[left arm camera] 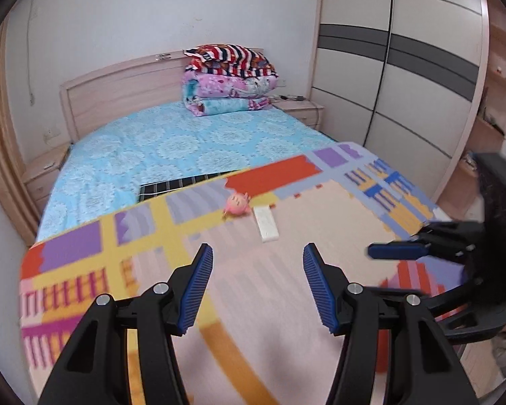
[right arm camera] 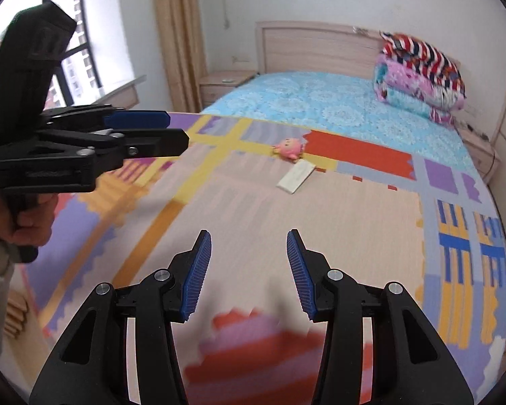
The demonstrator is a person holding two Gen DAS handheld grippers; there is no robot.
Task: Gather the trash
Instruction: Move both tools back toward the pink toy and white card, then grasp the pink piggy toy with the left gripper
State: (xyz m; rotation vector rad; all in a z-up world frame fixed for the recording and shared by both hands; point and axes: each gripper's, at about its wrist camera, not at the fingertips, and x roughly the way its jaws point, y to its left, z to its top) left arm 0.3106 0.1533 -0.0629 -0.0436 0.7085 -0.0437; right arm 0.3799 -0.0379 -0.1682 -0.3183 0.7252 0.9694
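Observation:
A small pink toy figure (left arm camera: 236, 204) and a flat white rectangular piece (left arm camera: 266, 223) lie side by side on a colourful patterned mat (left arm camera: 286, 303) spread over the bed. Both also show in the right wrist view, the toy (right arm camera: 288, 148) and the white piece (right arm camera: 296, 177). My left gripper (left arm camera: 258, 253) is open and empty, above the mat, short of the two items. My right gripper (right arm camera: 249, 239) is open and empty above the mat too. Each gripper shows in the other's view: the right one (left arm camera: 398, 251), the left one (right arm camera: 158, 131).
The bed has a blue floral sheet (left arm camera: 172, 145), a wooden headboard (left arm camera: 124, 91) and a stack of folded quilts (left arm camera: 229, 81). Nightstands (left arm camera: 303, 109) flank it. A wardrobe (left arm camera: 404, 77) stands on the right, a window and curtain (right arm camera: 178, 33) on the left.

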